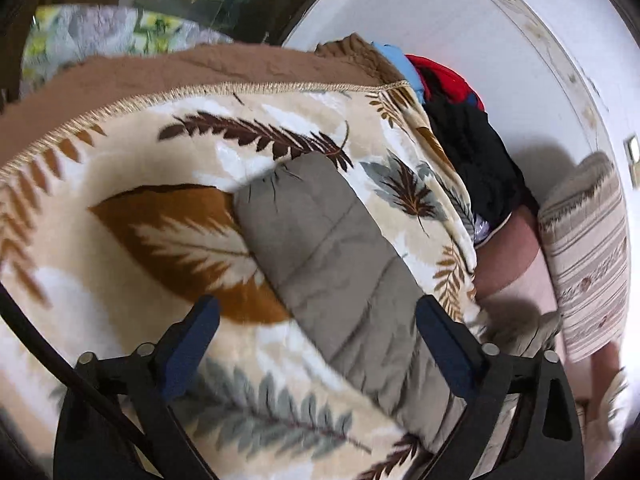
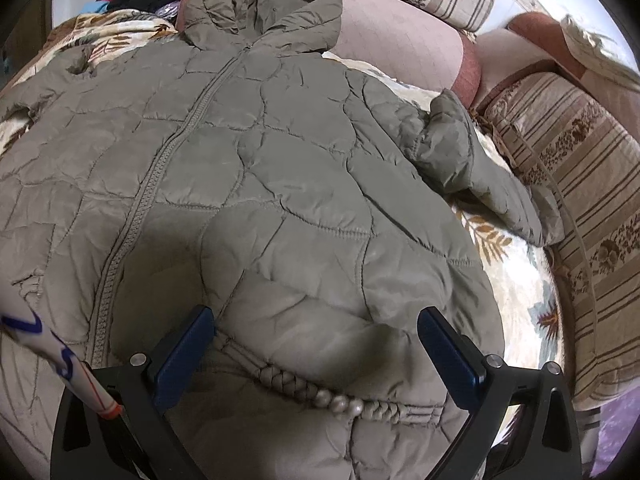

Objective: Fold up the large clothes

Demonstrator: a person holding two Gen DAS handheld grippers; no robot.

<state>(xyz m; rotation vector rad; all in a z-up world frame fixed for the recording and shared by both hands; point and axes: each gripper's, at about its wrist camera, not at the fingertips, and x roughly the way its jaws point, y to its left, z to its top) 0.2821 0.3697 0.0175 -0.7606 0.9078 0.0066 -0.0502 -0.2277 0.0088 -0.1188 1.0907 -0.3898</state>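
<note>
Left gripper: jaws wide apart, nothing held, poised above a sleeve of the jacket that runs out across the leaf-print blanket. Right gripper: jaws likewise spread, nothing held, placed over the lower front of the jacket, close above the gathered hem.

Location of garment: jacket lies front-up and zipped on the blanket, hood toward the sofa back, second sleeve bent and crumpled near the striped cushion.

Handling, as judged: quilted and padded, so soft, light for its bulk and springy; folds will likely tend to puff open again. The shell looks smooth and may slip between flat pads. Firmest holds appear to be stitched parts: the cuff end of the sleeve, the elastic hem, the shoulder seam. Pinching mid-panel would probably gather only the outer layer.

Edges and room: blanket edge with fringe trim lies beyond the sleeve end; a pile of dark and red clothes sits past it. Cushions bound the far side. Open blanket shows on both sides of the sleeve, so folding inward over the jacket's body seems the clearest path.
</note>
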